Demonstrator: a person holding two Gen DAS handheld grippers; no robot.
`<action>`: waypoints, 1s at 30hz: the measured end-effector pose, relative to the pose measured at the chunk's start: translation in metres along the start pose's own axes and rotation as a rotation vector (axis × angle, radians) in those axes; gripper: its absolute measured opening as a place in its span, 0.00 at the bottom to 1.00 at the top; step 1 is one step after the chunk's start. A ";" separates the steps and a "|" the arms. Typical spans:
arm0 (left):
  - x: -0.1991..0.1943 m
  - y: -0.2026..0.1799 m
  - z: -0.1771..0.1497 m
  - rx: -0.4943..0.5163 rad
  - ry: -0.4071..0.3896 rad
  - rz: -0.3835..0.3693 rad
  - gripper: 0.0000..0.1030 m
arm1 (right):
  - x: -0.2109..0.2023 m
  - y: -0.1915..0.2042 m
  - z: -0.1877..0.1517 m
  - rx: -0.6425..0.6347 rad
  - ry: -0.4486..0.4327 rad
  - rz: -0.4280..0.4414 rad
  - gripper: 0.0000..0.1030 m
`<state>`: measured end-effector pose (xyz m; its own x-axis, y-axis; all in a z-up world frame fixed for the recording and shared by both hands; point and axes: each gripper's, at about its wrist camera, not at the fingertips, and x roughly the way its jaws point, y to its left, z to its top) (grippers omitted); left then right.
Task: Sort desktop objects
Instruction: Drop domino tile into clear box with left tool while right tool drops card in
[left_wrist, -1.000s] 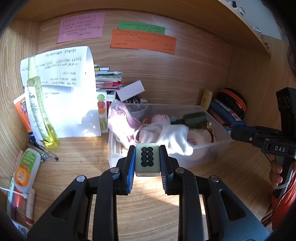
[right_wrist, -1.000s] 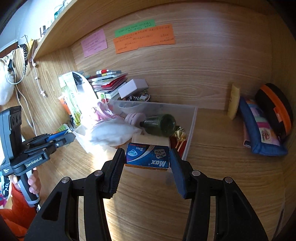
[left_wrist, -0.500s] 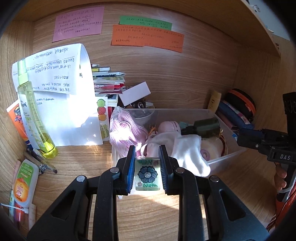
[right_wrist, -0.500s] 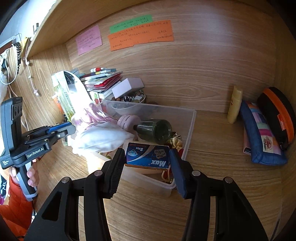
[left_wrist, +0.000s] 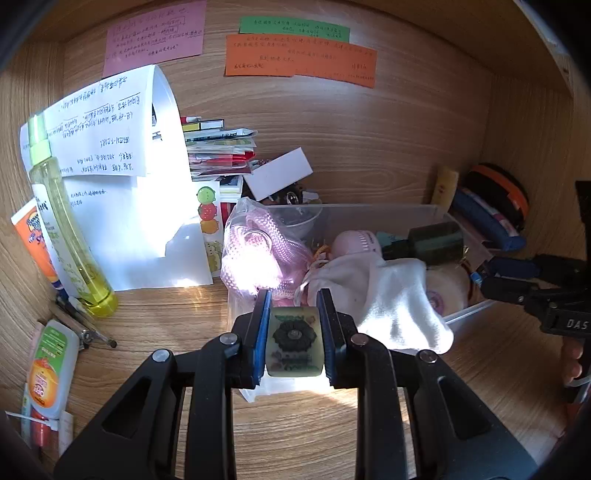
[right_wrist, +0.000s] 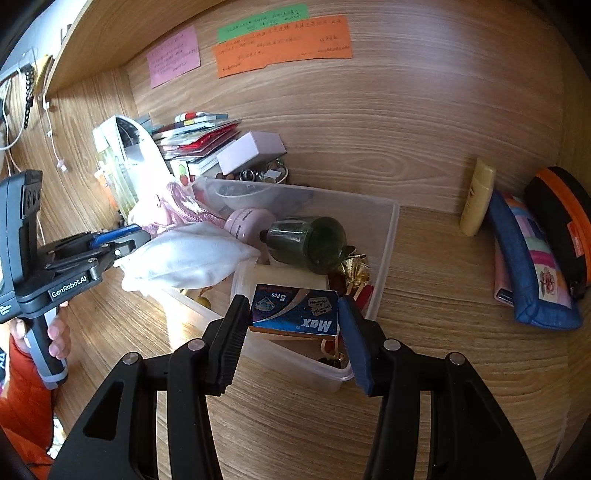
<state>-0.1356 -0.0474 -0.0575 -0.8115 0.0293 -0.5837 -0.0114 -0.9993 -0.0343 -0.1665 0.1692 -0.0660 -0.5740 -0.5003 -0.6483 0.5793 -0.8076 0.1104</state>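
The left hand-held gripper (left_wrist: 294, 334) is clamped on a pale green tile (left_wrist: 293, 341) with a dark flower pattern, held just over the near corner of the clear plastic bin (left_wrist: 388, 212). The right hand-held gripper (right_wrist: 293, 314) grips a blue box marked "Max" (right_wrist: 294, 310) by its two short ends, poised above the bin's near rim at the opposite corner. Both items appear bound for the bin, so the step in hand looks like the drop-off.

To do it well, each piece should be carried further in over the bin before the fingers part, since both hang close to the rim and could tip out onto the tabletop (right_wrist: 443, 369). The bin is already crowded: a white cloth pouch (left_wrist: 391, 295) drapes over its near wall, and a pink net bag (left_wrist: 255, 254) sits in its left end behind the tile. Further in lie a dark green bottle (right_wrist: 310, 243) on its side and a pink round gadget (right_wrist: 245, 223). The tile would sit best in a low gap beside the cloth; the box could lie flat on the pale lid beneath it. Lowering before release would stop either from bouncing off the heap.

Beyond the bin, a stack of books (left_wrist: 218, 151) leans against the back wall.
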 end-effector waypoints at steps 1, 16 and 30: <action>0.002 -0.001 0.000 0.004 0.005 0.003 0.23 | 0.000 0.001 0.000 -0.001 -0.001 -0.004 0.45; 0.006 -0.002 -0.002 0.030 0.028 0.024 0.31 | 0.000 0.004 0.000 -0.006 -0.015 -0.025 0.46; -0.025 -0.003 -0.005 0.024 -0.042 0.018 0.67 | -0.013 0.020 -0.002 -0.053 -0.017 -0.025 0.74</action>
<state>-0.1126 -0.0455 -0.0469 -0.8352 0.0113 -0.5498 -0.0103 -0.9999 -0.0049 -0.1461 0.1605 -0.0566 -0.5982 -0.4858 -0.6372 0.5943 -0.8024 0.0539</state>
